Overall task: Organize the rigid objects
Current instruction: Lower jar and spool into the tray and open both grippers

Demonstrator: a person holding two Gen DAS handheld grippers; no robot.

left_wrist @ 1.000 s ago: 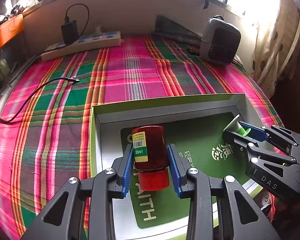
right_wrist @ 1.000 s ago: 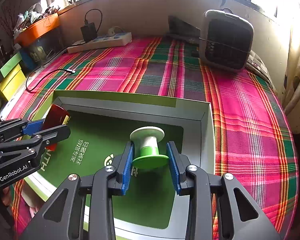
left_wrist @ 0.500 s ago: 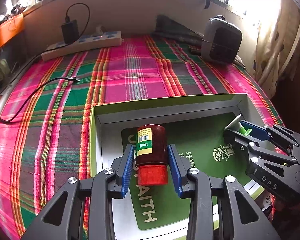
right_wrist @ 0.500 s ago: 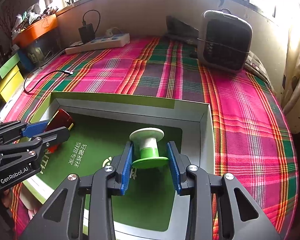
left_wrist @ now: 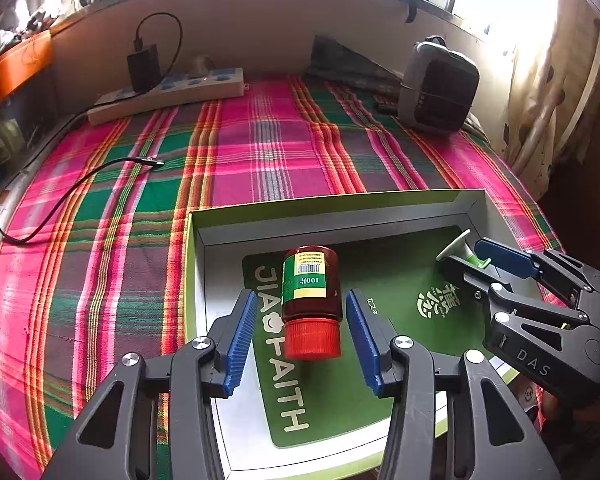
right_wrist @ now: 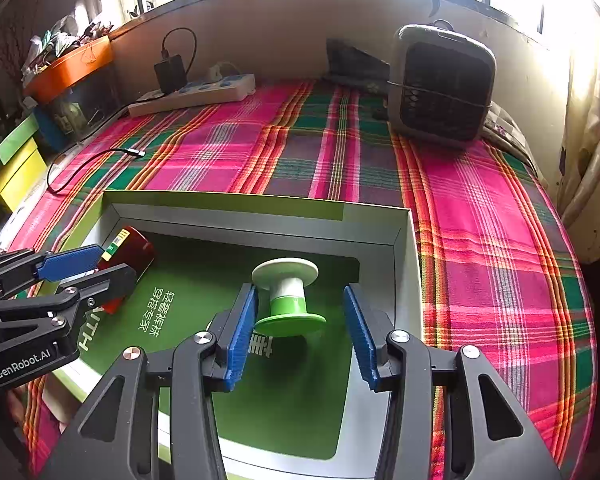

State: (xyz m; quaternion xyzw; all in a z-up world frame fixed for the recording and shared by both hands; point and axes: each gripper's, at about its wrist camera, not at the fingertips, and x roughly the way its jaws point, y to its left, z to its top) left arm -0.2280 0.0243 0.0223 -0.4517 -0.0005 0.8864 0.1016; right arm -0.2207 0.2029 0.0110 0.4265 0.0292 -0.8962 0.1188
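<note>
The red bottle (left_wrist: 311, 300) is seen lying on the green floor of the open box (left_wrist: 340, 210), between the opening jaws of the left gripper (left_wrist: 300, 330), clear of both pads. The green-and-white spool (right_wrist: 287, 298) lies likewise between the right gripper (right_wrist: 300, 332), whose jaws are also spreading.

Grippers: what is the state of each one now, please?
Left gripper: opening, pads off the red bottle between them.
Right gripper: opening around the green spool, gripping nothing.
</note>
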